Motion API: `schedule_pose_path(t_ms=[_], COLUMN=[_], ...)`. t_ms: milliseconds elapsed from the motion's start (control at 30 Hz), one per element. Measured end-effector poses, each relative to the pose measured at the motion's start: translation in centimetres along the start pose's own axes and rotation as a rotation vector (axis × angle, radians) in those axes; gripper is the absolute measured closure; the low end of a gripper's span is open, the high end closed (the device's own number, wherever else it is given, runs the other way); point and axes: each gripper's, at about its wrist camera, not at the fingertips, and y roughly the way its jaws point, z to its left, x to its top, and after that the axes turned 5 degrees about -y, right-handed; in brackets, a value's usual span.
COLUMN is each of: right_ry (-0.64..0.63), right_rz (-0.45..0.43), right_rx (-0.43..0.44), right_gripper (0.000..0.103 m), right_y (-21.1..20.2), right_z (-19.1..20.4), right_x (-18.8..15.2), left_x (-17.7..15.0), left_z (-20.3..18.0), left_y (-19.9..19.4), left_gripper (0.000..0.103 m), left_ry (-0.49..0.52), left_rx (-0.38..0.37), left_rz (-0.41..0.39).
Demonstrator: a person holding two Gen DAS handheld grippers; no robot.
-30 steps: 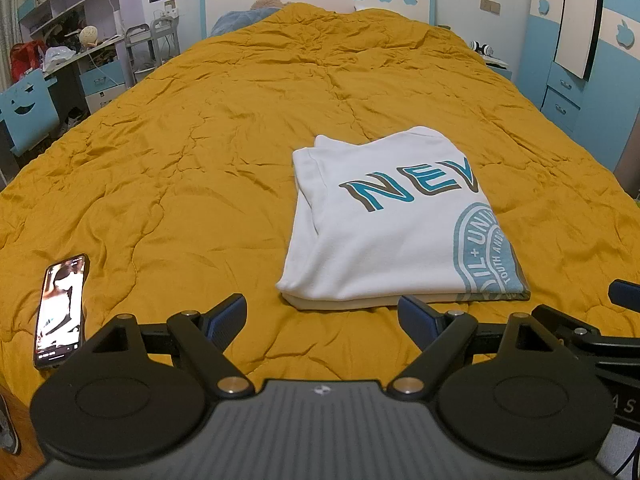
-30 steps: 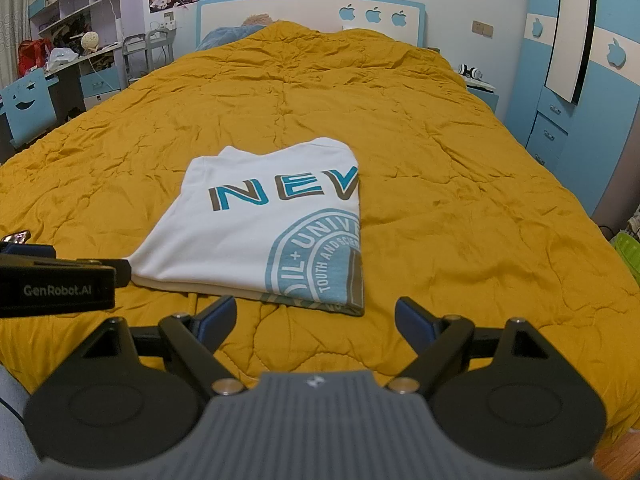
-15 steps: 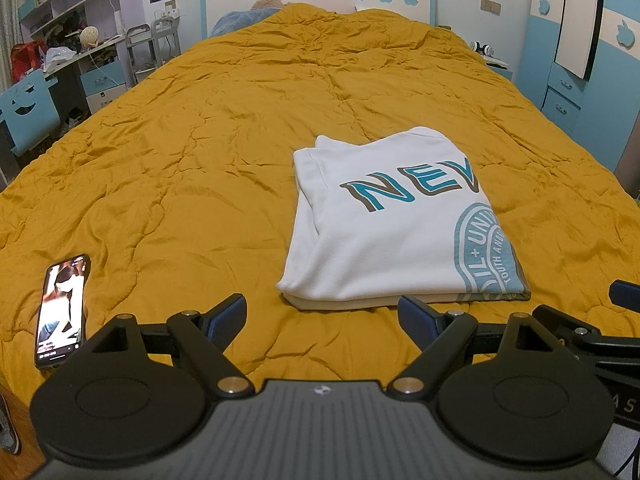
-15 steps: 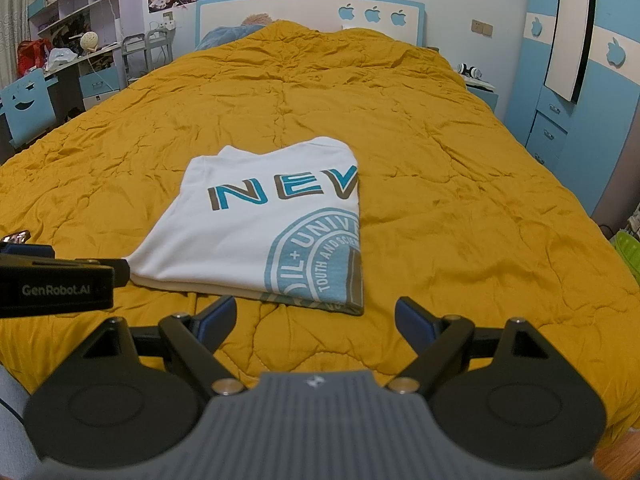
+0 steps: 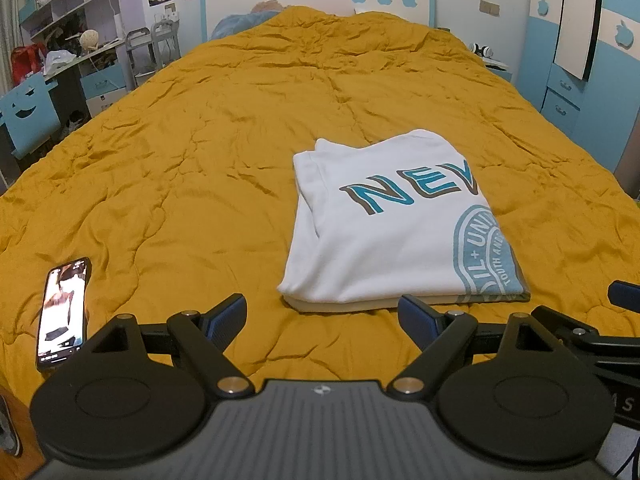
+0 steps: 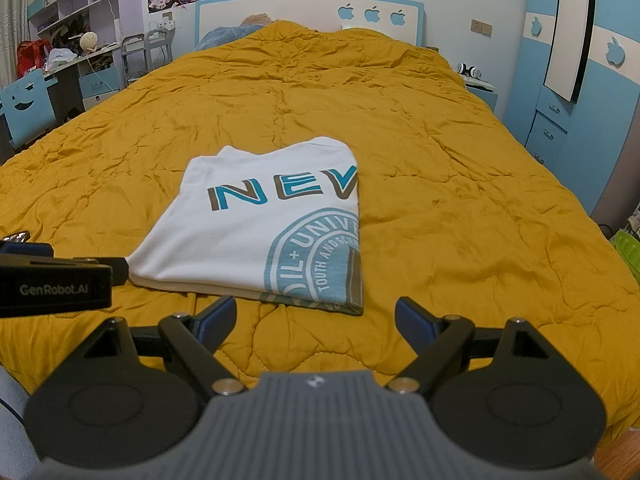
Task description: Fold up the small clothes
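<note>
Both wrist cameras sit low at the foot of the bed (image 5: 200, 140), just behind their own spread fingers, facing the headboard (image 6: 308, 12). The left view has the folded shirt (image 5: 392, 240) right of centre; the right view, left of centre (image 6: 260, 232). The 2 views share shirt, bed and headboard.

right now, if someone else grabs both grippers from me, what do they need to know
Left gripper: open, empty, hovering just short of the near edge of the white T-shirt.
Right gripper: open, empty, by the shirt's near right corner.
The shirt lies flat on the orange quilt, folded into a compact rectangle, print up, touched by neither gripper.
A phone with its screen lit lies on the quilt to the left, clear of the shirt.
Done: the shirt looks folded.
Left: probably nothing, or one more fold if a smaller bundle is wanted.
</note>
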Motion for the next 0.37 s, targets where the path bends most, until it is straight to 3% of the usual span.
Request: schedule_pose_path(t_ms=[367], right_ry=[0.000], right_rz=[0.000], right_rx=[0.000], right_gripper=[0.021], right_y=[-0.01], right_z=[0.01], right_x=[0.00], left_x=[-0.04], left_z=[-0.36], left_y=[-0.07], left_gripper=[0.003], left_ry=[0.008], left_rx=[0.003], left_rz=[-0.010])
